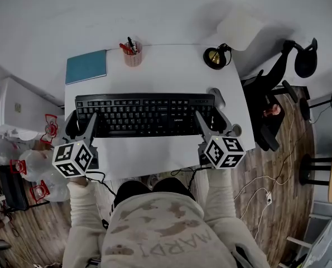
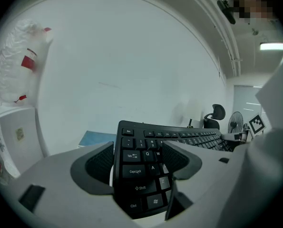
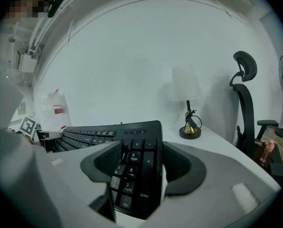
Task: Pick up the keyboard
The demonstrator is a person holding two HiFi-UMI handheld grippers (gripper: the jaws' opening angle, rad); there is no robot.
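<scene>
the left gripper (image 2: 139,163) has its jaws drawn narrow onto the left end of the black full-size keyboard (image 2: 146,170). one ribbed pad sits at the outer edge and the other lies over the keys. the keys between them read "tab", "caps lock", "shift" and "ctrl". the right gripper (image 3: 141,164) holds the right end in the same way, where the keys read "pgup", "enter" and "del". in the head view the keyboard (image 1: 146,113) lies across the middle of the white table (image 1: 166,66) and carries the word "lenovo". i cannot tell if it is already off the surface. behind it are a flat blue notebook (image 1: 86,66), a pink cup of pens (image 1: 133,55) and a brass-footed lamp (image 1: 215,57). the person's pale sweater (image 1: 166,228) shows "mardi".
</scene>
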